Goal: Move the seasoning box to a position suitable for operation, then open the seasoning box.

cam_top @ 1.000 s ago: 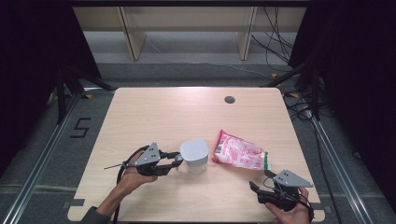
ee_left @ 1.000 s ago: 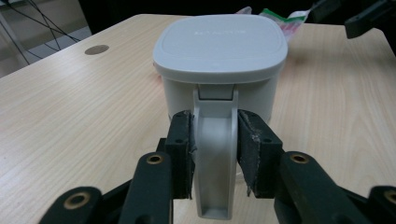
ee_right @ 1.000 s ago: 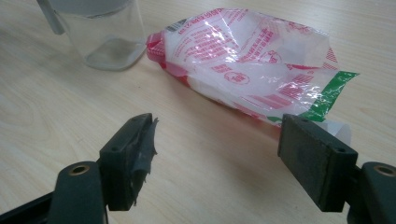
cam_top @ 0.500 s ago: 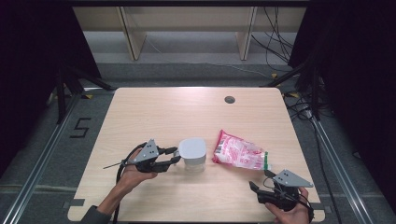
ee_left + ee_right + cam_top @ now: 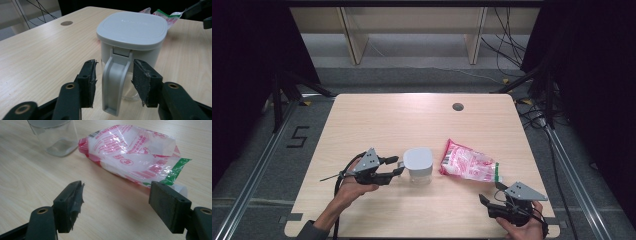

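Note:
A clear jug with a grey lid [image 5: 418, 162] [image 5: 132, 26] stands on the table's near half. Its grey handle [image 5: 115, 82] points toward my left gripper [image 5: 398, 166] [image 5: 114, 83]. The handle sits between the jaws, which have just been opening; a gap shows on each side, so the pads do not press it. To the jug's right lies a red, white and green plastic bag [image 5: 469, 165] [image 5: 130, 152]. My right gripper [image 5: 485, 204] [image 5: 116, 200] stands open at the front right, short of the bag, with nothing between its fingers. The jug's clear base [image 5: 56, 135] shows behind the bag.
The wooden table [image 5: 412, 120] has a dark round cable hole [image 5: 457, 106] [image 5: 66, 23] at the back right. Shelving and loose cables stand beyond the far edge, and metal rails run along both sides on the floor.
The left gripper's jaws stand slightly wider around the jug's handle than before. Both hands, the jug and the bag have kept their places.

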`<state>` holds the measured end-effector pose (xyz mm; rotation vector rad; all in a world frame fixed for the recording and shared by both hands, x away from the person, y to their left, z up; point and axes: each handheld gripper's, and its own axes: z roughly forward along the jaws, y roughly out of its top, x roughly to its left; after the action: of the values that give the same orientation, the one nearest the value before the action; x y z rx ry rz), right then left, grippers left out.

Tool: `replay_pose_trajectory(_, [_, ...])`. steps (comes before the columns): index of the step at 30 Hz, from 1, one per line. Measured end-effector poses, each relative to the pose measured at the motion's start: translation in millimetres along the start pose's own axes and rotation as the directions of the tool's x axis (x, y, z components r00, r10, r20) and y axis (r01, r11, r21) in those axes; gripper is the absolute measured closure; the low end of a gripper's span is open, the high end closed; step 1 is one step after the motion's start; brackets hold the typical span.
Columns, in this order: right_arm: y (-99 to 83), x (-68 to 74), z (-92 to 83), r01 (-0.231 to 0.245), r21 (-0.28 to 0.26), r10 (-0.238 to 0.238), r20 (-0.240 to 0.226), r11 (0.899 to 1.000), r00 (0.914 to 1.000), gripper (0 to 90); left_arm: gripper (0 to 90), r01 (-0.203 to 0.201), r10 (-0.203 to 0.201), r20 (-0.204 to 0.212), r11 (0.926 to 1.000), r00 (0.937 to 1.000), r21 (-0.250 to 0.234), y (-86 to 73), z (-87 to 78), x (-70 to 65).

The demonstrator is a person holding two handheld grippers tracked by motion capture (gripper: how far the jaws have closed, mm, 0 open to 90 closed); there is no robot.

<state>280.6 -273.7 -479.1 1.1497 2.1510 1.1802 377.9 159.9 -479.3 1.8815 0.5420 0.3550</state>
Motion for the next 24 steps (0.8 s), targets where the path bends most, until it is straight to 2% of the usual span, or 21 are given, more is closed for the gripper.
replay_pose_trajectory(1, [0.0,0.1,-0.3,-0.002,0.0,0.002,0.0,1.0,1.0,28.0,50.7,0.008,-0.008,-0.004,1.0,1.0,0.0,0.5,-1.0,-1.2])
replay_pose_trajectory(2, [-0.3,1.9,-0.6,-0.028,0.008,0.028,-0.006,1.0,0.9996,28.0,49.8,0.014,-0.014,-0.007,0.9999,0.9999,0.004,1.7,-2.8,-2.2])
replay_pose_trajectory(3, [-0.3,2.5,-0.6,-0.036,0.013,0.036,-0.006,0.999,0.9993,28.0,49.1,0.015,-0.015,-0.008,0.9999,0.9999,0.004,2.9,-4.4,-2.6])
replay_pose_trajectory(4, [-0.4,2.1,-0.4,-0.029,0.012,0.029,-0.004,1.0,0.9996,28.0,48.8,0.033,-0.033,-0.007,0.9995,0.9994,0.004,4.5,-6.2,-4.5])
replay_pose_trajectory(5, [-0.2,0.0,0.2,0.004,-0.001,-0.004,0.0,1.0,1.0,28.0,48.5,0.023,-0.023,-0.009,0.9997,0.9997,0.003,5.8,-7.5,-4.6])
replay_pose_trajectory(6, [0.0,0.7,-0.1,-0.006,-0.005,0.006,-0.003,1.0,1.0,27.9,48.3,0.038,-0.038,-0.005,0.9993,0.9993,-0.002,7.7,-8.7,-6.5])
replay_pose_trajectory(7, [-0.5,4.5,-1.0,-0.06,0.011,0.06,-0.009,0.998,0.9982,28.0,47.8,0.04,-0.04,-0.003,0.9992,0.9992,-0.004,9.5,-9.7,-7.3])
replay_pose_trajectory(8, [-0.5,4.9,-2.1,-0.073,0.024,0.074,-0.007,0.997,0.9973,28.0,46.7,0.048,-0.048,-0.01,0.9988,0.9988,-0.007,11.1,-10.7,-8.8])
replay_pose_trajectory(9, [-1.3,3.5,-1.5,-0.057,0.017,0.057,-0.005,0.998,0.9984,28.0,45.5,0.039,-0.04,-0.016,0.9992,0.9991,-0.007,13.0,-11.6,-8.8])
replay_pose_trajectory(11, [-1.1,-0.2,-0.5,-0.016,0.007,0.016,-0.004,1.0,0.9999,28.0,44.5,0.051,-0.051,-0.017,0.9985,0.9985,-0.019,15.5,-12.1,-11.9])
replay_pose_trajectory(13, [-1.2,0.0,-0.5,-0.016,0.006,0.016,-0.003,1.0,0.9999,28.0,44.0,0.043,-0.043,-0.018,0.9989,0.9989,-0.017,18.1,-13.7,-13.0])
replay_pose_trajectory(17, [-1.2,1.0,0.5,-0.029,0.002,0.029,-0.012,1.0,0.9995,27.9,44.7,0.066,-0.067,-0.025,0.9976,0.9974,-0.02,23.2,-15.2,-13.9])
replay_pose_trajectory(19, [-1.0,1.2,0.5,-0.028,0.004,0.028,-0.011,1.0,0.9996,27.9,45.0,0.063,-0.064,-0.015,0.9978,0.9979,-0.017,25.4,-15.9,-11.6])
replay_pose_trajectory(21, [-0.7,1.5,0.3,-0.026,0.005,0.026,-0.01,1.0,0.9996,28.0,45.9,0.081,-0.082,-0.02,0.9965,0.9964,-0.018,27.3,-16.4,-12.3])
replay_pose_trajectory(22, [-0.7,3.3,-0.5,-0.045,0.009,0.045,-0.008,0.999,0.999,28.0,48.3,0.063,-0.063,-0.011,0.9978,0.9979,-0.021,28.3,-16.6,-11.3])
replay_pose_trajectory(23, [-0.9,2.4,-0.9,-0.027,0.016,0.027,-0.005,0.999,0.9996,28.0,51.2,0.046,-0.046,0.004,0.9986,0.9989,-0.027,29.6,-16.1,-10.6])
replay_pose_trajectory(24, [-0.6,3.3,-0.6,-0.045,0.009,0.045,-0.007,0.999,0.999,28.0,52.9,0.072,-0.072,-0.008,0.9971,0.9974,-0.025,30.5,-16.4,-12.9])
